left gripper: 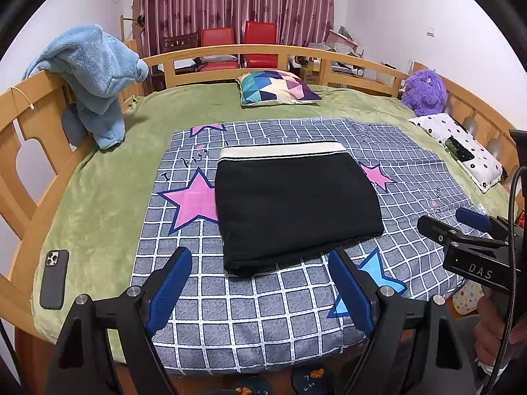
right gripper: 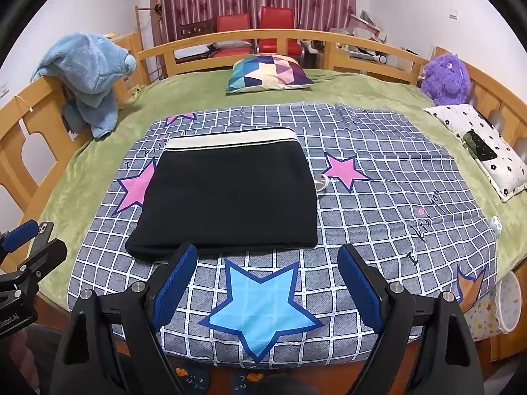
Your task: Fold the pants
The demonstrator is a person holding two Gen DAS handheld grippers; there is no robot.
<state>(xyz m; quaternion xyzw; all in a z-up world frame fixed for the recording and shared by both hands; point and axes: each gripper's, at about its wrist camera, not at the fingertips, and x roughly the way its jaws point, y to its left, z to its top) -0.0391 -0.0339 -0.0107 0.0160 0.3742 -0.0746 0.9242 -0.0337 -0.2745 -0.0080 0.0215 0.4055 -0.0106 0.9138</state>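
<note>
My left gripper (left gripper: 260, 283) and right gripper (right gripper: 266, 279) both stood wide apart and empty, just before the near edge of the folded pants (left gripper: 293, 207), whose waistband lay on the far side, the left one nearer.

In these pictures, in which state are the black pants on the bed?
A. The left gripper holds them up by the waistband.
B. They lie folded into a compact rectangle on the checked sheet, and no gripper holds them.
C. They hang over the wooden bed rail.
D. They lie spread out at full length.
B: the black pants lie as a folded rectangle on the checked sheet, while the left gripper and the right gripper are both open and hold nothing.
</note>
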